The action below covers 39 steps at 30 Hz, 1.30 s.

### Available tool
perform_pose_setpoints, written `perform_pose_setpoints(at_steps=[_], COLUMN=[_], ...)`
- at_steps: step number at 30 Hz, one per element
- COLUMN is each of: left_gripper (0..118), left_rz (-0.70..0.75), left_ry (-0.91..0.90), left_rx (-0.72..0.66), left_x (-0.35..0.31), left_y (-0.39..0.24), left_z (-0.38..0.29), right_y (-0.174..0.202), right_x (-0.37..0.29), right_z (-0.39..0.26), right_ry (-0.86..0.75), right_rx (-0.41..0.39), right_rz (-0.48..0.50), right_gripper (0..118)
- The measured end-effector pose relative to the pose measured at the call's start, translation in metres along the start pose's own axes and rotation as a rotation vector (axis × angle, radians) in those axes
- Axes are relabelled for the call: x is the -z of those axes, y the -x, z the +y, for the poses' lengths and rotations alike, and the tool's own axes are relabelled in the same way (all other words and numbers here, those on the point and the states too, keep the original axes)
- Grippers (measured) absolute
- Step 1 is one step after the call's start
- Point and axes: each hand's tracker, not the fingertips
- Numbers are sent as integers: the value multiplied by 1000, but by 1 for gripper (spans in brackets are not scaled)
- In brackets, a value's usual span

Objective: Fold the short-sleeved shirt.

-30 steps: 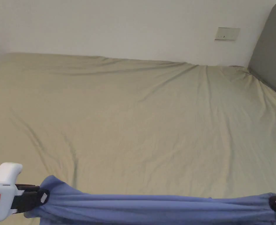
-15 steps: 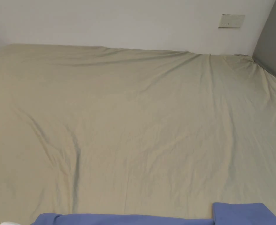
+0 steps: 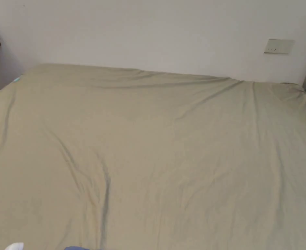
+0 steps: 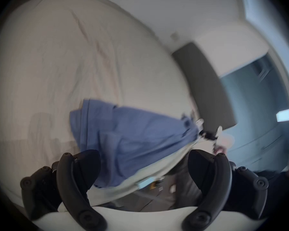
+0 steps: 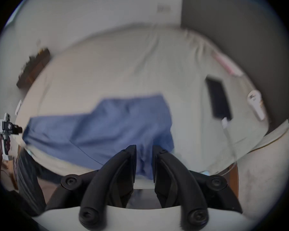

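Two grippers: one in each hand, both at the near edge of the bed [image 3: 168, 136].
Shirt: the blue short-sleeved shirt [image 5: 97, 131] lies spread on the beige sheet by the near edge of the bed; in the left gripper view [image 4: 133, 141] it shows rumpled and blurred.
Head view: looks across the bare sheet to the white wall [image 3: 149, 32] with its switch plate [image 3: 278, 46]; a sliver of blue cloth and a bit of white gripper casing peek in at the bottom edge.
Right gripper [image 5: 143, 161]: its jaws stand close together with a narrow gap, and a fold of the blue cloth runs into that gap; blur hides whether both jaws press on the cloth, so I cannot tell if it grips.
Left gripper [image 4: 143, 166]: its jaws stand wide apart and hold nothing; the shirt's edge lies ahead of them and passes just beside the left-hand jaw, though contact is unclear.
Left gripper from the right gripper view [image 5: 8, 128]: at the far left end of the shirt, just beside the cloth.
Headboard [image 5: 240, 34]: dark grey, upright along the right side of the bed.
Dark phone-like slab [image 5: 218, 99]: flat on the sheet well to the right of the shirt, a white cable [image 5: 228, 134] at its near end.
White remote-like object [image 5: 256, 106]: on the sheet beside the headboard.
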Motion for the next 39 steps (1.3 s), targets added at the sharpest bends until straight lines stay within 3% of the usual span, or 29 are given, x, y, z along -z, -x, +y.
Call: perform_pose_setpoints(at_steps=[2, 5, 8, 9, 10, 11, 12, 13, 15, 17, 20, 21, 22, 23, 25, 26, 27, 29, 34, 36, 39], left_gripper=[114, 114, 114, 114, 114, 114, 114, 114, 114, 114, 112, 101, 68, 5, 7, 7, 7, 7, 7, 7, 7], left_rz=[35, 146, 106, 95, 93, 94, 86, 35, -107, -137, -229, -247, -238, -180, 221, 36, 7, 172, 94, 123, 125], left_ry=[-41, -10, -12, -6, 8, 15, 12, 6, -32, -31, -65, -56, -42, 0, 47, 41, -5, -14, -103, -145, -175], left_rx=[-22, -55, -159, -183, -201, -222, -237, -253, -257, -326, -403, -415, -401, -374, -105, -285, -267, -164, -216, -212, -238], left_x=[-12, -2, 18, 24, 31, 37, 43, 49, 54, 65, 76, 78, 80, 82, 89, 88, 86, 79, 42, 28, 2], left_y=[7, 18, 35, 41, 47, 49, 52, 56, 55, 59, 83, 81, 79, 81, 60, 69, 60, 49, 49, 28, 50], left_z=[9, 18, 16, 15, 14, 11, 9, 5, 4, 1, 6, 6, 6, 9, 6, 6, 4, 9, 22, 19, 26], right_y=[18, 46, 71, 77, 82, 87, 83, 85, 87, 100, 112, 114, 114, 115, 114, 114, 113, 111, 104, 101, 97], right_x=[-42, -87, -112, -119, -127, -133, -131, -136, -146, -157, -161, -162, -163, -164, -167, -169, -170, -173, -184, -191, -200], right_z=[6, 16, 34, 38, 42, 47, 49, 49, 57, 61, 60, 59, 57, 56, 55, 54, 53, 54, 50, 46, 42], right_ry=[-165, -352, -441, -481, -516, -537, -557, -590, -556, -621, -632, -634, -631, -632, -640, -649, -654, -654, -663, -678, -677], right_rx=[22, 18, 6, 7, 11, 6, 14, 32, 60, 57, -32, -35, -39, -43, -40, -36, -35, -30, -9, 7, 18], right_rz=[-22, -45, -20, -10, 1, -17, -70, -45, 113, 112, 73, 72, 82, 88, 83, 78, 76, 66, 33, 31, 22], right_gripper=[82, 89, 89, 85, 72, 25, 1, 1, 1, 1, 1, 1, 1, 1, 1, 1, 1, 2, 2, 2, 2])
